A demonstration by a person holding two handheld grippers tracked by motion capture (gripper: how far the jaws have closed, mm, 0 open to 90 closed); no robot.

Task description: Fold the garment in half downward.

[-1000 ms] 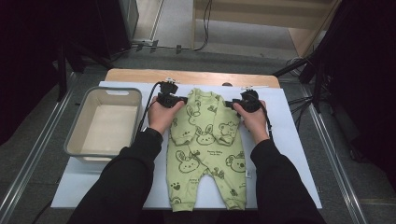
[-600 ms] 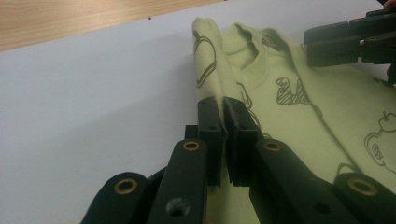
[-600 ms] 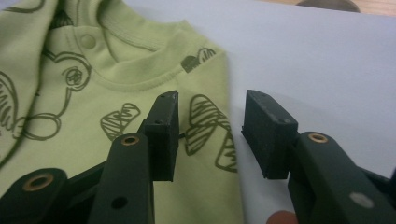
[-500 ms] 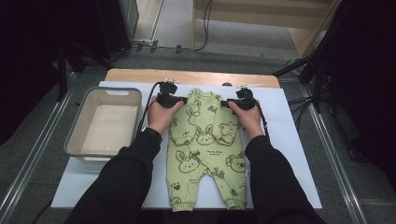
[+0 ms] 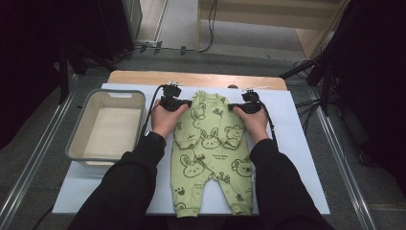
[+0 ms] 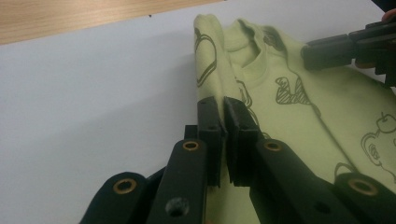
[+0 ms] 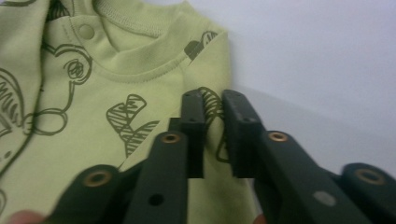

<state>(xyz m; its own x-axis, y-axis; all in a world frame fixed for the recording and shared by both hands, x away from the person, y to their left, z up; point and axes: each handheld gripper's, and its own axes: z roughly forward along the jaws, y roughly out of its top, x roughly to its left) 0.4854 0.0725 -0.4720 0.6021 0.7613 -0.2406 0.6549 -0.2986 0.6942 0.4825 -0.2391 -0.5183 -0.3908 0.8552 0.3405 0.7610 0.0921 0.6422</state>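
A light green baby romper (image 5: pixel 210 143) with dark animal prints lies flat on the white mat (image 5: pixel 297 143), neck towards the far side. My left gripper (image 5: pixel 186 103) is at its left shoulder, and in the left gripper view it (image 6: pixel 223 109) is shut on a raised fold of the romper (image 6: pixel 280 102). My right gripper (image 5: pixel 233 107) is at the right shoulder. Its jaws have just been closing, and in the right gripper view it (image 7: pixel 214 105) pinches a fold of the romper (image 7: pixel 93 116) beside the neckline. The right gripper's jaws (image 6: pixel 336 46) also appear in the left gripper view.
An empty grey basin (image 5: pixel 79 129) stands at the left on the mat. A strip of wooden tabletop (image 5: pixel 191 78) runs along the far edge. Both forearms in black sleeves come in from the bottom, either side of the romper's legs.
My right gripper has moved a little inward onto the romper's right shoulder and has closed on the fabric. The left gripper has kept its hold and its place.
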